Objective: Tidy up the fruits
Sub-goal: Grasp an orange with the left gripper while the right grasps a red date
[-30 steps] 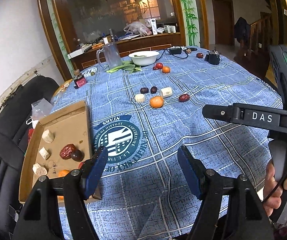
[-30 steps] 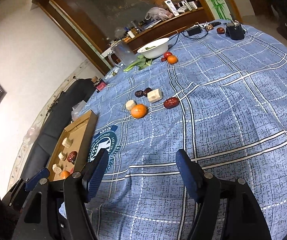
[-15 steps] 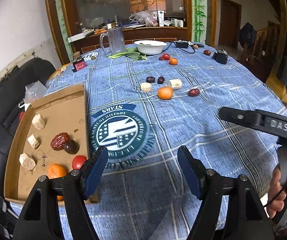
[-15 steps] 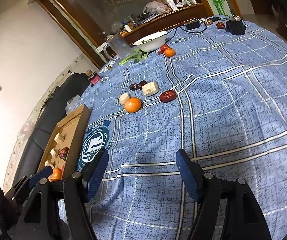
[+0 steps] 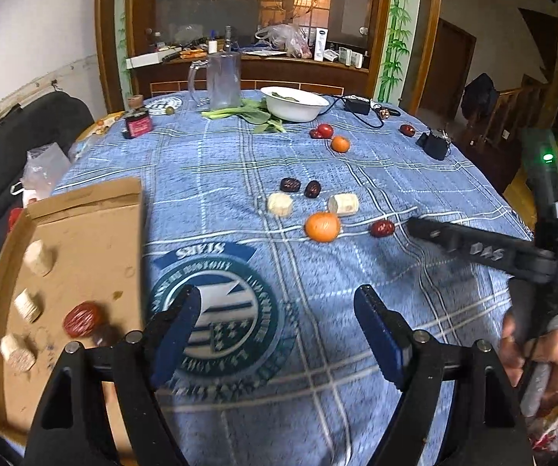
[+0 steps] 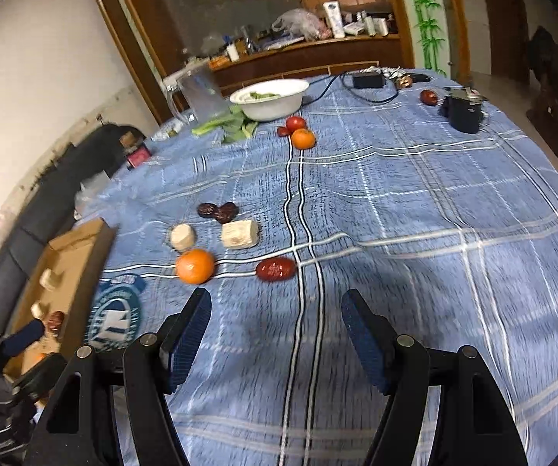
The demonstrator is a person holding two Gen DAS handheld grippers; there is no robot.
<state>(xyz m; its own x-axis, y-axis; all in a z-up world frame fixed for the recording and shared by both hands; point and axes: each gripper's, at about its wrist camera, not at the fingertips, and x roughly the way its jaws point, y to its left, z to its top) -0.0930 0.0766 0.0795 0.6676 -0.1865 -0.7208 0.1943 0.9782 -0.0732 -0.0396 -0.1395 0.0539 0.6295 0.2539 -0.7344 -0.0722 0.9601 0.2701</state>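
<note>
Notably, both tools stood wide open and empty: the left gripper (image 5: 273, 334) hung over the printed emblem (image 5: 216, 310) of the blue plaid cloth (image 6: 414, 202), and the right gripper (image 6: 277, 334) hovered just short of the red date (image 6: 275, 269). We took the orange (image 6: 195, 266) as our landmark. The red date lay just right of it, two pale cut chunks (image 6: 240, 234) just behind it, and two dark dates (image 6: 218, 211) behind those. A second orange (image 6: 303, 138) sat well beyond, near the white bowl (image 6: 269, 97). The cardboard tray (image 5: 84, 248), far to the orange's left, already held pale chunks and a red date. We judged the date light, wrinkled, slightly yielding and best pinched across its short middle; the orange looked firm, round and apt to roll, so wanted a grip at its widest girth. Legible writing: "DAS" on the right tool's arm; "STARS" inverted on the emblem.
</note>
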